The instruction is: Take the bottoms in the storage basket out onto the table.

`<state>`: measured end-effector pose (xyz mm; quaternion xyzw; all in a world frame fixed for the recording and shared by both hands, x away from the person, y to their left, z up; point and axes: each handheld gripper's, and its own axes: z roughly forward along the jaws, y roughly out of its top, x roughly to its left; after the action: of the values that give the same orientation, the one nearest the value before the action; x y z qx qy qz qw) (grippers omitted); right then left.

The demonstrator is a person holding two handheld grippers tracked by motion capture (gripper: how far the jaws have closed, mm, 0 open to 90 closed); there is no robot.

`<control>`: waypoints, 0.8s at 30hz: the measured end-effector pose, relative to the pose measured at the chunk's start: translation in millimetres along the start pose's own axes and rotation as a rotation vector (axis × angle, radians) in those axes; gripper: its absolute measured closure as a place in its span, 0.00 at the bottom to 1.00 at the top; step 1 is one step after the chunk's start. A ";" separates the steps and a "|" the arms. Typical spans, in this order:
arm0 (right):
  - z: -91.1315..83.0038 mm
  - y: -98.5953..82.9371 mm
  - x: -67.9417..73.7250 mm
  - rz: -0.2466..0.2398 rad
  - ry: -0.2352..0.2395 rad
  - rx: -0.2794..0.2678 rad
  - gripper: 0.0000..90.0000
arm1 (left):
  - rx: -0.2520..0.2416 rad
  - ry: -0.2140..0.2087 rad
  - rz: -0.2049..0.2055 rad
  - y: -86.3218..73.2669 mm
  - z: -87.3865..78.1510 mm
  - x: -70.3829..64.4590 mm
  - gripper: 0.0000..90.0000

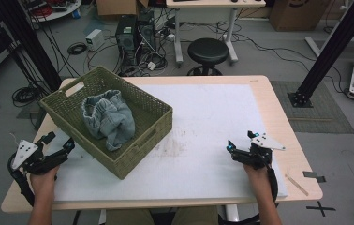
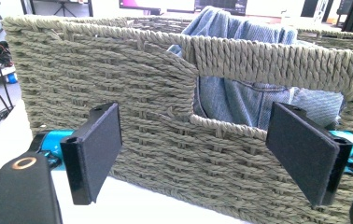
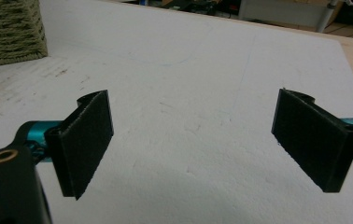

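Flat black fingers [image 2: 97,149] face woven rectangular basket [image 2: 156,93] holding crumpled denim [image 2: 240,93].

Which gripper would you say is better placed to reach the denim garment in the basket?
Left. The left gripper sits open beside the basket holding the denim garment; the right gripper hovers over bare mat, farther off.

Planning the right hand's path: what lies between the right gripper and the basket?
In the high view, just bare white mat separates the right gripper from the basket.

Olive woven basket [image 1: 143,136] angled at table's left, crumpled blue denim garment [image 1: 107,118] inside
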<state>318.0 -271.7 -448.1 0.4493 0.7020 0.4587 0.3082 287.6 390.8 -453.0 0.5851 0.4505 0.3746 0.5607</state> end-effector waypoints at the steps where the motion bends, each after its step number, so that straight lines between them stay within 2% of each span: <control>1: -0.1 0.0 0.1 0.002 0.001 0.001 0.14 | 0.001 0.001 0.001 0.0 -0.1 0.1 0.21; 14: -0.2 -0.2 -0.5 0.001 -0.002 -0.006 0.14 | -0.005 -0.003 -0.007 0.0 -0.6 1.1 0.21; 24: 0.4 0.3 0.0 0.001 -0.001 0.005 0.14 | -0.016 0.005 -0.029 2.7 -3.9 0.0 0.21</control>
<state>318.4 -271.6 -447.9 0.4507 0.7027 0.4571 0.3070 284.2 392.1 -449.9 0.5728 0.4574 0.3714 0.5698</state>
